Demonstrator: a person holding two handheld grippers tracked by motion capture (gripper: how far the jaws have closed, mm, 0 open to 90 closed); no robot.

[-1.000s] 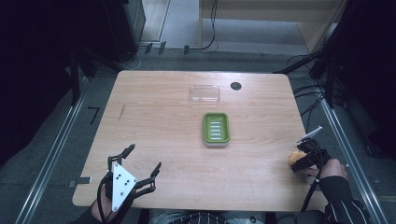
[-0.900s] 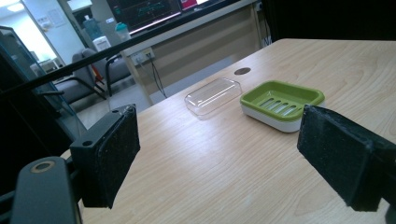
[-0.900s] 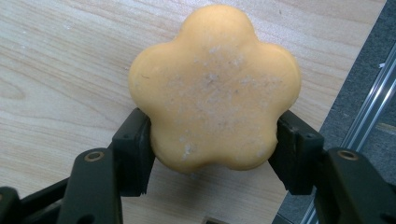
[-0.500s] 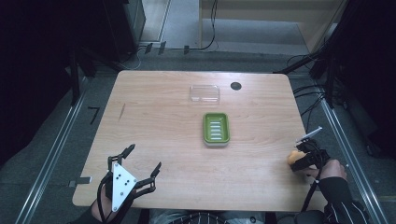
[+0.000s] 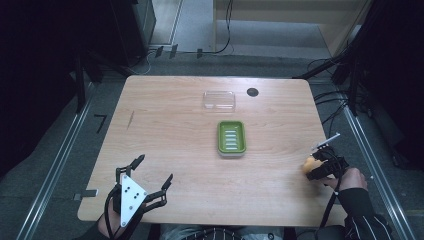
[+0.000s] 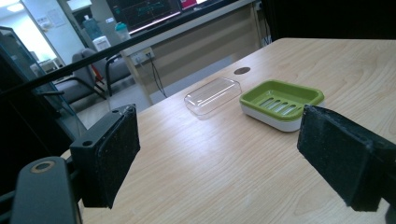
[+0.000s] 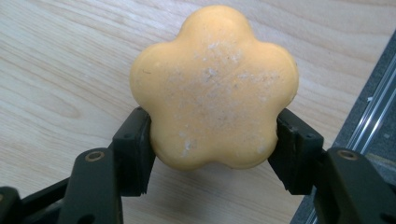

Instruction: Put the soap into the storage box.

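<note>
While the count is being taken from the high view, one wooden table [image 5: 165, 125] is showing, carrying one green soap dish [image 5: 231, 138] near the middle of the frame, one clear plastic lid [image 5: 219, 99] lying just above it toward the far edge, and one small dark round spot [image 5: 252, 92] to the right of the lid. One flower-shaped orange soap [image 5: 311, 164] is sitting at the right edge of the table, well apart from the dish. Two grippers are being held, one in each hand.

Right gripper [image 5: 318, 167], lower right of the frame: in the right gripper view the soap [image 7: 215, 88] is sitting squarely between the two black jaws, five lobes facing the camera, surface scuffed with pale specks. Jaws are pressing its left and right flanks, clamped on it, opened only as wide as the soap. Whether the soap is resting on the wood or lifted just off it cannot be told.

Left gripper [image 5: 152, 172], lower left of the frame, is hovering over the near table corner with a grey three-cornered plate on top. In the left gripper view its jaws are standing wide apart, holding nothing; the dish [image 6: 281, 102] and lid [image 6: 212, 95] are lying farther off between them, side by side.
</note>
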